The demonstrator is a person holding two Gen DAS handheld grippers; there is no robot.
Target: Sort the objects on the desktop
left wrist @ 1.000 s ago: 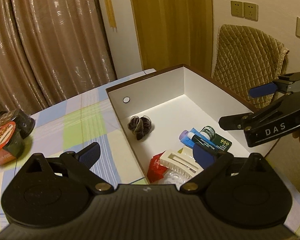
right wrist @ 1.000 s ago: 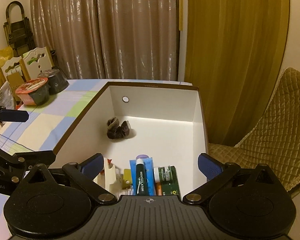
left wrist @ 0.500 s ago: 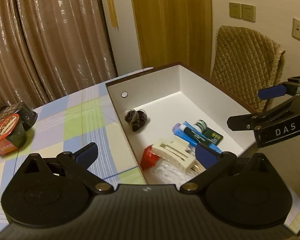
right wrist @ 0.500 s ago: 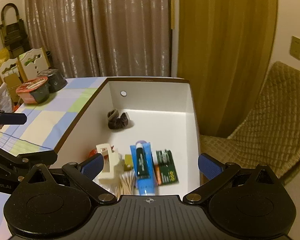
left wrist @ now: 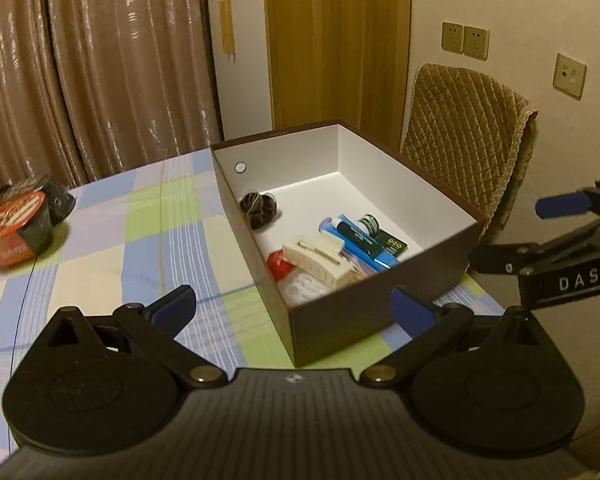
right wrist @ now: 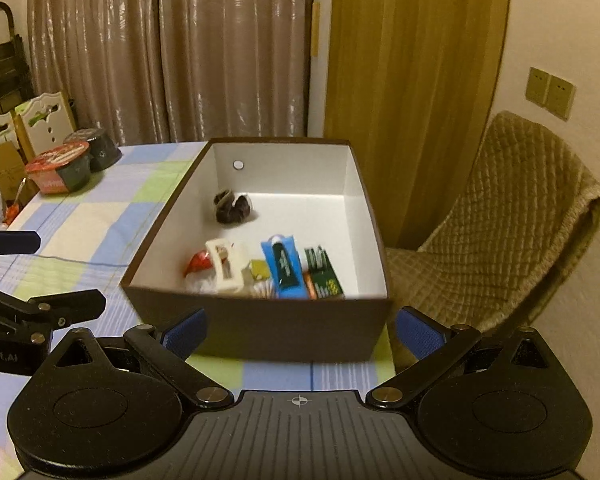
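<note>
On a checked tablecloth in blue, green and cream, a brown cardboard box with a white interior sits open near the table's right edge, a quilted tan chair just beyond it. Both handheld grippers hang short of the box's near wall with jaws spread wide and nothing between them: the left gripper faces the box's near corner, the right gripper faces its front wall. Inside the box the sorted items lie on the floor: a dark hair scrunchie alone toward the back, and a cluster against the near wall made up of a cream hair claw clip, a blue-packaged lip balm, a dark green small box, a red wrapper, a small yellow packet and what appears to be a bundle of cotton swabs, partly hidden. Far left on the tablecloth, well apart from the box, stand two dark plastic cups, one with a red foil lid
</note>
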